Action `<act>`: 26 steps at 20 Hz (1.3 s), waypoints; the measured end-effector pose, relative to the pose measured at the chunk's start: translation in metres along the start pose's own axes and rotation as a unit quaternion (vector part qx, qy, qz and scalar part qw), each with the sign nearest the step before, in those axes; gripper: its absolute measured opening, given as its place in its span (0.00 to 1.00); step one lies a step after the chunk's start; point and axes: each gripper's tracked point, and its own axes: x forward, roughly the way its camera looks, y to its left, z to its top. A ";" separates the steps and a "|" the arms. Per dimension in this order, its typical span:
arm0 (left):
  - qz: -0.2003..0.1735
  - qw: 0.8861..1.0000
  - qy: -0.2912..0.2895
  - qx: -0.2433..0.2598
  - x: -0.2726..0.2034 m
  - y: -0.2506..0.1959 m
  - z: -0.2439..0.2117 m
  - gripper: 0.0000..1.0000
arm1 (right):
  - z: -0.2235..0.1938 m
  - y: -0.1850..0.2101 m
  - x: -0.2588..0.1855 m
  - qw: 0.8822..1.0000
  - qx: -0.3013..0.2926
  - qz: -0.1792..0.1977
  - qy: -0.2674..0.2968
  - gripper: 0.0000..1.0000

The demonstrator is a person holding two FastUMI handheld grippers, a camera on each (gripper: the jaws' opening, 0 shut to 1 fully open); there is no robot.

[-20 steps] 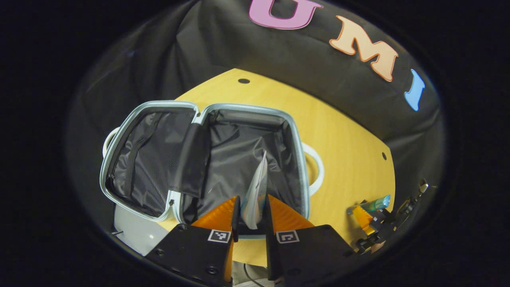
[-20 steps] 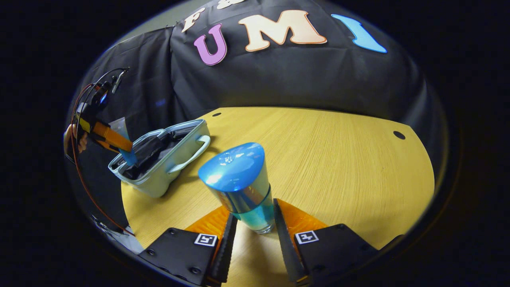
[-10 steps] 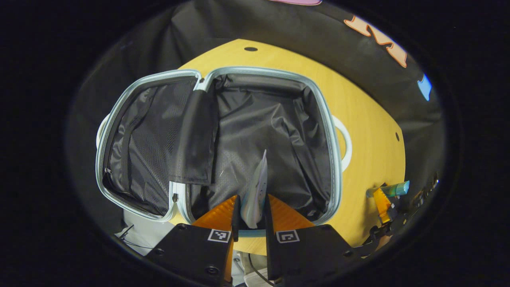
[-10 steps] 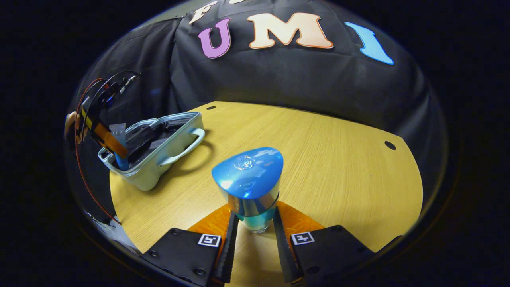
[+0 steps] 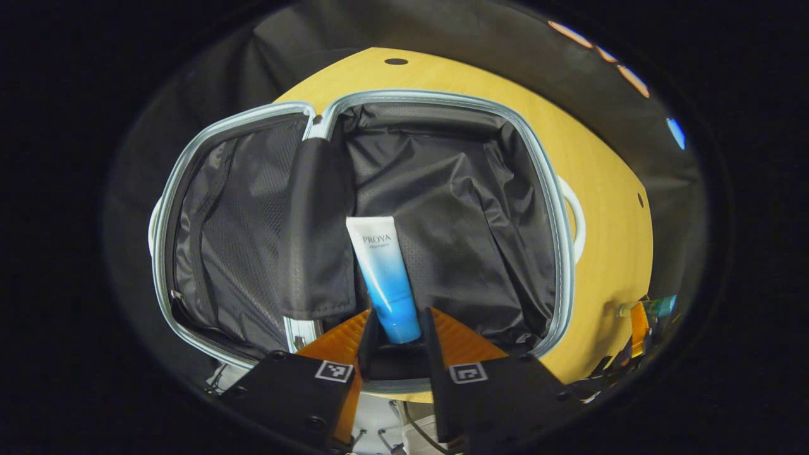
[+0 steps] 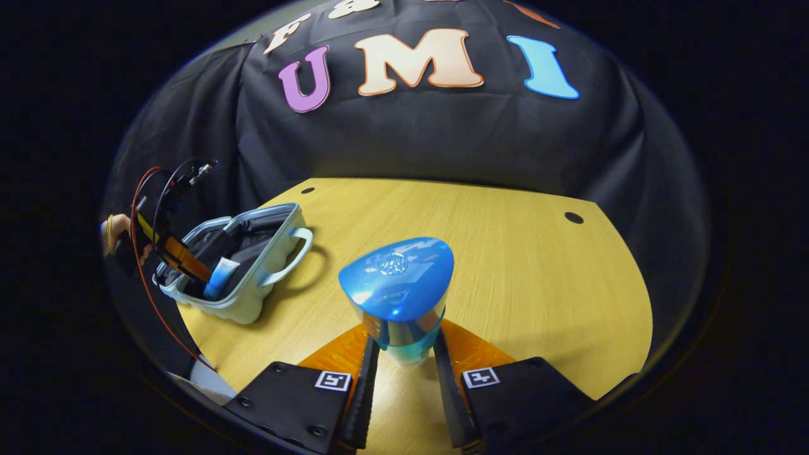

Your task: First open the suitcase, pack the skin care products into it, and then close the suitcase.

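The left gripper (image 5: 393, 335) was open, with the tube (image 5: 384, 278) lying mid-frame inside the suitcase (image 5: 442, 101). The right gripper (image 6: 404, 354) squeezed the bottle (image 6: 398, 297) at lower centre; it looked top-heavy and could tip or slip.

Overhead light is glaring off the bottle cap (image 6: 395, 278); the tabletop (image 6: 518, 265) is bending toward 3 and 9 o'clock edges.

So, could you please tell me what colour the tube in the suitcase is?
The tube fades from white to blue, clearest in the left gripper view.
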 end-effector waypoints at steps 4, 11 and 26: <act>-0.015 0.999 -0.008 0.033 -0.011 -0.001 0.003 0.92 | 0.017 0.008 -0.032 0.999 0.014 -0.030 -0.020 0.46; -0.049 0.995 -0.044 0.074 -0.056 0.019 0.009 0.89 | 0.044 0.082 -0.052 0.999 0.001 -0.018 -0.046 0.46; 0.021 0.993 -0.105 -0.046 -0.120 0.177 -0.019 0.89 | 0.014 0.322 0.069 0.972 -0.121 0.198 0.047 0.46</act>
